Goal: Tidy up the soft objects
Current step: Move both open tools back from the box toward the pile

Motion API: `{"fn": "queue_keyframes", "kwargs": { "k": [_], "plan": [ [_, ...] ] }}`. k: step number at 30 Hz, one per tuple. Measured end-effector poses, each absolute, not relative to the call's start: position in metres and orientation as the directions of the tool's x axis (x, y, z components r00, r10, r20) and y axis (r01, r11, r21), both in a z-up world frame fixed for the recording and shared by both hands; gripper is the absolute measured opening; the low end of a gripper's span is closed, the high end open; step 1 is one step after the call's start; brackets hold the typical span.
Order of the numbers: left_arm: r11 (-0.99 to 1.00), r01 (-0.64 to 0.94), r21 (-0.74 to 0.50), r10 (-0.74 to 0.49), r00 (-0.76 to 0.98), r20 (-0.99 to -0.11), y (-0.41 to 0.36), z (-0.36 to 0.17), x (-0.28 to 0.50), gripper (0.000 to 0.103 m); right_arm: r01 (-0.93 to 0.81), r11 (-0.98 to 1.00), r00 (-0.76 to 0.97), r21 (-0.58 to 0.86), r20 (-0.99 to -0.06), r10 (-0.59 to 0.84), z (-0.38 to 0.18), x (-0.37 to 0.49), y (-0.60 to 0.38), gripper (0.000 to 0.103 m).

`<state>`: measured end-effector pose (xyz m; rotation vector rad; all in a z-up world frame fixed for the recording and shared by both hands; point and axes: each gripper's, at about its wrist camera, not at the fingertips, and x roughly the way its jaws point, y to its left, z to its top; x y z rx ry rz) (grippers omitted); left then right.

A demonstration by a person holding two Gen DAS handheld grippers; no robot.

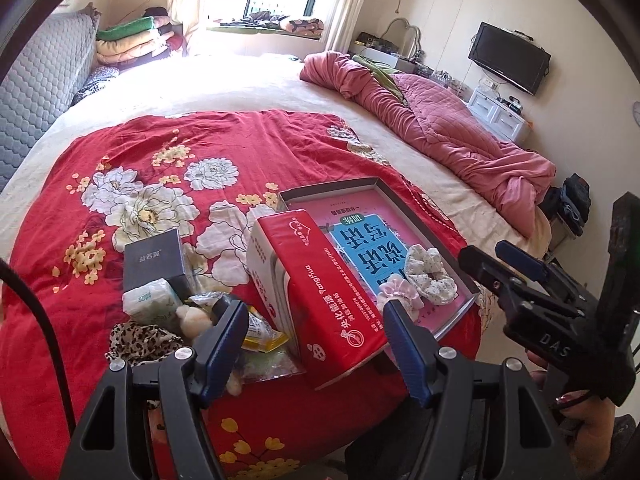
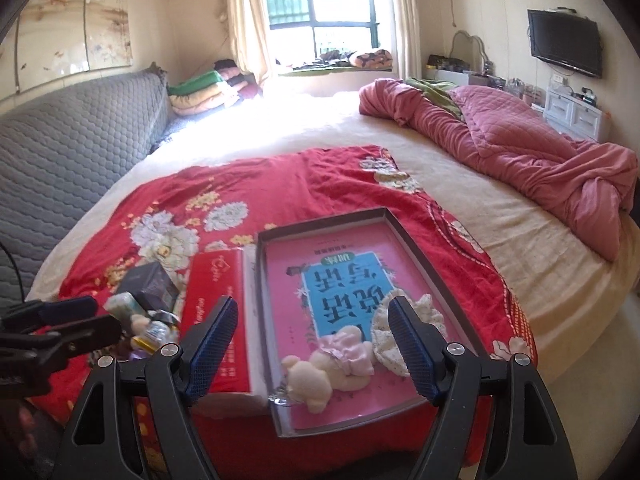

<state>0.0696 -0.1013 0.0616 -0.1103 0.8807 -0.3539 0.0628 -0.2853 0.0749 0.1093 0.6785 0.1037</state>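
Already three soft things lay in the shallow tray (image 2: 404,236) on the bed: a cream plush toy (image 2: 316,376), a pink scrunchie (image 2: 352,354) and a floral scrunchie (image 2: 394,344). Both the right gripper (image 2: 312,344) and the left gripper (image 1: 314,328) hung spread and empty. Probably a fresh pick came next: the leopard scrunchie (image 1: 138,340) in the clutter left of the red box (image 1: 320,292) would need the left fingers.

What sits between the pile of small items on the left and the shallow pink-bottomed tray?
A red rectangular tissue box lies between the pile and the tray, flush against the tray's edge; both wrist views show it.
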Motion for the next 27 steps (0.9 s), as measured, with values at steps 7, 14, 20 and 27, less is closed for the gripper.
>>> {"fn": "queue_keyframes", "kwargs": {
  "k": [7,14,20,27],
  "plan": [
    [0.955,0.212,-0.208,-0.295,0.615,-0.731,-0.076,0.072,0.061,0.069,-0.157,0.981,0.798,0.116,-0.57,0.196,0.105,0.049,-0.244,0.079],
    [0.968,0.153,-0.2,-0.251,0.636,-0.729,-0.043,0.079,0.051,0.069,-0.233,0.969,0.792,0.081,-0.562,0.238,0.116,0.04,-0.209,0.079],
    [0.972,0.101,-0.21,-0.224,0.649,-0.727,-0.011,0.082,0.043,0.069,-0.284,0.957,0.784,0.061,-0.559,0.269,0.121,0.036,-0.187,0.079],
    [0.975,0.043,-0.216,-0.19,0.663,-0.724,0.021,0.084,0.034,0.069,-0.319,0.947,0.777,0.046,-0.559,0.289,0.122,0.033,-0.17,0.079]
  ]
}}
